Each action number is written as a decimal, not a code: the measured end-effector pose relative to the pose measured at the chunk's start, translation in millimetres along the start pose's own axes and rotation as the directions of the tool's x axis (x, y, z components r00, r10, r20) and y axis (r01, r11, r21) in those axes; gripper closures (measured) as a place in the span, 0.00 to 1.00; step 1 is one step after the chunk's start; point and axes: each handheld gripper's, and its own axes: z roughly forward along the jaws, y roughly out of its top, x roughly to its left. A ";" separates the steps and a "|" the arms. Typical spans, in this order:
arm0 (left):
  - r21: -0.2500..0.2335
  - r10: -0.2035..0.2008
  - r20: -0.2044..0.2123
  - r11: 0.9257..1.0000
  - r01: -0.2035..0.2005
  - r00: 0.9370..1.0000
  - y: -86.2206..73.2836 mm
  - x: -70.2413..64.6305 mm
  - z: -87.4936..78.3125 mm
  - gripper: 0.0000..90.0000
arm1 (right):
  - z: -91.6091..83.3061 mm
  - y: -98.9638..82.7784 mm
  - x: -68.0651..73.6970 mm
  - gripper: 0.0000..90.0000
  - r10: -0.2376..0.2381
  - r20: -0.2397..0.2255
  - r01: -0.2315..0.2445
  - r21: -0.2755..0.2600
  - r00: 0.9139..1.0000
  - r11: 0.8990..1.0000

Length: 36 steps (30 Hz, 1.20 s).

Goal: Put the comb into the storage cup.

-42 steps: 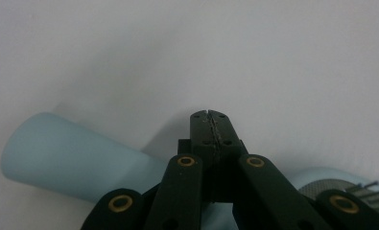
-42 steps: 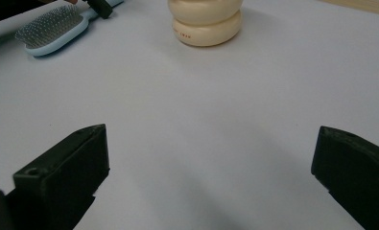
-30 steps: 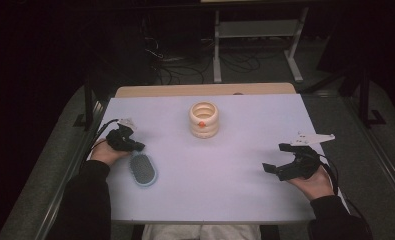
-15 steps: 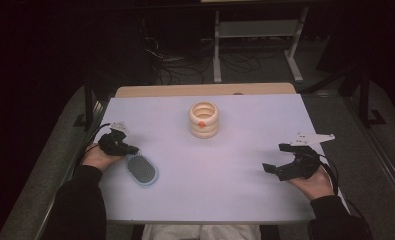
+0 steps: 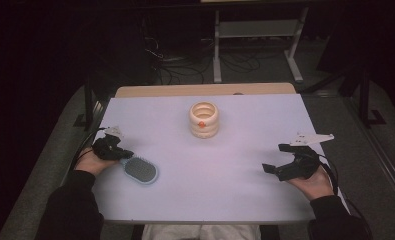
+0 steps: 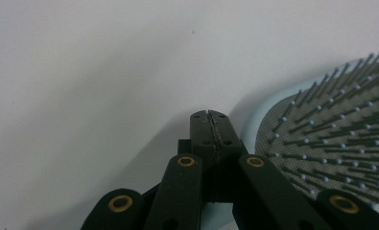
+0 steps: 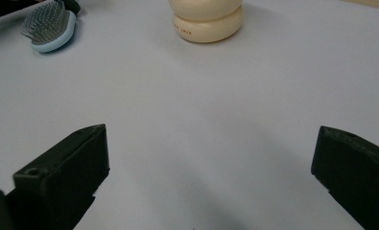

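A light blue hairbrush (image 5: 140, 170) lies bristles up at the table's front left, its grey pad (image 6: 331, 143) just right of my left gripper's jaws. My left gripper (image 5: 126, 153) is shut with nothing between its tips (image 6: 210, 115), which rest low over the table beside the brush head. Near the right edge, my right gripper (image 5: 276, 159) stands open over bare table, its jaws wide apart (image 7: 211, 177). In the right gripper view the hairbrush (image 7: 48, 26) sits at the far left.
A cream stack of rings (image 5: 204, 120) with an orange dot stands at the middle back of the pale table (image 5: 220, 195), also ahead of the right gripper as the ring stack (image 7: 206, 19). Beyond the table, cables and a metal stand (image 5: 255, 45) sit on the dark floor.
My left hand has slid left, away from the brush, which stays where it lay. The right hand has kept still.
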 end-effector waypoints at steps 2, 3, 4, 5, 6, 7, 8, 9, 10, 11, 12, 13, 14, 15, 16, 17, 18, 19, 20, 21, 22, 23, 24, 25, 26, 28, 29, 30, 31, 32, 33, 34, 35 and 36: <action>0.001 0.001 0.001 1.000 -0.001 1.000 -2.3 -0.6 -1.1 1.00 | -0.3 0.0 0.2 0.00 0.000 0.001 0.000 -0.001 1.000 1.000; -0.002 -0.002 0.001 1.000 0.002 1.000 -4.0 -1.4 -1.9 1.00 | -0.4 0.0 0.2 0.00 0.001 0.001 -0.001 -0.001 1.000 1.000; 0.000 0.000 0.001 1.000 0.000 1.000 -5.1 -1.6 -3.0 1.00 | -0.5 -0.1 0.3 0.00 0.001 0.001 -0.001 -0.001 1.000 1.000; -0.002 -0.004 0.002 1.000 0.004 1.000 -6.6 -2.2 -3.8 1.00 | -0.5 -0.1 0.4 0.00 0.002 0.002 -0.002 -0.001 1.000 1.000; -0.001 -0.005 0.003 1.000 0.005 1.000 -7.6 -2.7 -4.6 1.00 | -0.6 -0.1 0.3 0.00 0.002 0.001 -0.002 -0.001 1.000 1.000; -0.001 -0.005 0.003 1.000 0.005 1.000 -9.2 -3.0 -5.7 1.00 | -0.6 -0.1 0.4 0.00 0.002 0.001 -0.002 -0.001 1.000 1.000; -0.006 -0.009 0.005 1.000 0.009 1.000 -11.0 -3.6 -6.3 1.00 | -0.5 -0.1 0.3 0.00 0.002 0.001 -0.002 -0.001 1.000 1.000; -0.005 -0.009 0.007 1.000 0.009 1.000 -12.6 -4.0 -7.3 1.00 | -0.4 -0.1 0.2 0.00 0.002 0.001 -0.002 -0.001 1.000 1.000; -0.006 -0.010 0.007 1.000 0.010 1.000 -14.3 -4.6 -8.4 1.00 | -0.4 -0.1 0.3 0.00 0.002 0.000 -0.002 0.000 1.000 1.000; -0.009 -0.015 0.008 1.000 0.015 1.000 -16.0 -5.4 -9.1 1.00 | -0.4 -0.1 0.4 0.00 0.002 0.000 -0.002 0.000 1.000 1.000; -0.010 -0.015 0.010 1.000 0.016 1.000 -17.7 -5.8 -9.9 1.00 | -0.4 -0.2 0.5 0.00 0.002 0.000 -0.002 0.000 1.000 1.000; -0.014 -0.014 0.011 1.000 0.014 1.000 -19.2 -6.4 -10.6 1.00 | -0.4 -0.2 0.5 0.00 0.002 0.000 -0.002 0.000 1.000 1.000; -0.019 -0.019 0.011 1.000 0.019 1.000 -21.1 -7.8 -11.4 1.00 | -0.4 -0.2 0.5 0.00 0.002 0.000 -0.002 0.000 1.000 1.000; -0.019 -0.019 0.011 1.000 0.019 1.000 -21.1 -7.8 -11.4 1.00 | -0.4 -0.2 0.5 0.00 0.003 0.000 -0.003 0.000 1.000 1.000; -0.020 -0.016 0.014 1.000 0.017 1.000 -23.3 -9.0 -12.7 1.00 | -0.4 -0.2 0.5 0.00 0.003 0.000 -0.003 0.000 1.000 1.000; -0.017 -0.016 0.014 1.000 0.016 1.000 -24.5 -10.0 -13.7 1.00 | -0.5 -0.2 0.5 0.00 0.003 0.001 -0.003 0.000 1.000 1.000; -0.021 -0.015 0.014 1.000 0.015 1.000 -25.4 -10.5 -13.9 1.00 | -0.5 -0.3 0.6 0.00 0.004 0.000 -0.004 -0.001 1.000 1.000; -0.019 -0.015 0.014 1.000 0.015 1.000 -26.4 -11.4 -14.7 1.00 | -0.5 -0.3 0.7 0.00 0.004 0.000 -0.004 -0.001 1.000 1.000; -0.019 -0.014 0.016 1.000 0.015 1.000 -27.1 -12.0 -14.9 1.00 | -0.5 -0.3 0.8 0.00 0.004 0.001 -0.004 0.000 1.000 1.000; -0.017 -0.011 0.013 1.000 0.011 1.000 -27.8 -12.8 -15.6 1.00 | -0.6 -0.3 0.8 0.00 0.004 0.000 -0.004 0.000 1.000 1.000; -0.015 -0.012 0.013 1.000 0.012 1.000 -28.3 -13.5 -15.8 1.00 | -0.6 -0.3 0.8 0.00 0.003 0.000 -0.003 0.000 1.000 1.000; -0.017 -0.009 0.011 1.000 0.010 1.000 -29.0 -14.3 -15.9 1.00 | -0.6 -0.3 0.8 0.00 0.003 0.000 -0.003 0.000 1.000 1.000; -0.017 -0.008 0.008 1.000 0.008 1.000 -29.6 -15.1 -16.4 1.00 | -0.7 -0.3 0.9 0.00 0.003 0.000 -0.003 0.000 1.000 1.000; -0.017 -0.008 0.008 1.000 0.008 1.000 -29.6 -15.1 -16.4 1.00 | -0.7 -0.3 1.0 0.00 0.003 0.000 -0.003 -0.001 1.000 1.000; -0.016 -0.007 0.006 1.000 0.007 1.000 -30.2 -16.2 -17.4 1.00 | -0.7 -0.3 1.0 0.00 0.003 0.000 -0.003 -0.001 1.000 1.000; -0.019 -0.007 0.008 1.000 0.007 1.000 -31.6 -17.5 -17.9 1.00 | -0.6 -0.4 0.9 0.00 0.005 -0.001 -0.005 0.001 1.000 1.000; -0.017 -0.004 0.009 1.000 0.004 1.000 -32.3 -17.7 -18.2 1.00 | -0.5 -0.5 1.1 0.00 0.005 -0.001 -0.005 0.003 1.000 1.000; -0.015 -0.009 0.010 1.000 0.009 1.000 -32.8 -18.1 -18.4 1.00 | -0.5 -0.4 1.2 0.00 0.003 -0.001 -0.003 0.002 1.000 1.000; -0.010 -0.010 0.012 1.000 0.010 1.000 -33.5 -18.3 -18.7 1.00 | -0.5 -0.4 1.2 0.00 0.004 -0.001 -0.004 0.002 1.000 1.000; -0.005 -0.009 0.012 1.000 0.009 1.000 -33.9 -18.5 -19.0 1.00 | -0.5 -0.4 1.1 0.00 0.005 -0.001 -0.005 0.002 1.000 1.000; -0.002 -0.009 0.012 1.000 0.009 1.000 -34.6 -18.9 -19.4 1.00 | -0.5 -0.5 1.1 0.00 0.006 -0.001 -0.006 0.002 1.000 1.000; -0.003 -0.010 0.013 1.000 0.010 1.000 -35.0 -19.0 -19.7 1.00 | -0.5 -0.5 1.1 0.00 0.005 -0.001 -0.005 0.002 1.000 1.000; -0.004 -0.012 0.016 1.000 0.012 1.000 -35.4 -19.4 -19.9 1.00 | -0.5 -0.4 1.1 0.00 0.005 0.000 -0.005 0.002 1.000 1.000; -0.001 -0.011 0.017 1.000 0.011 1.000 -35.7 -19.6 -20.6 1.00 | -0.5 -0.4 1.1 0.00 0.005 0.000 -0.005 0.002 1.000 1.000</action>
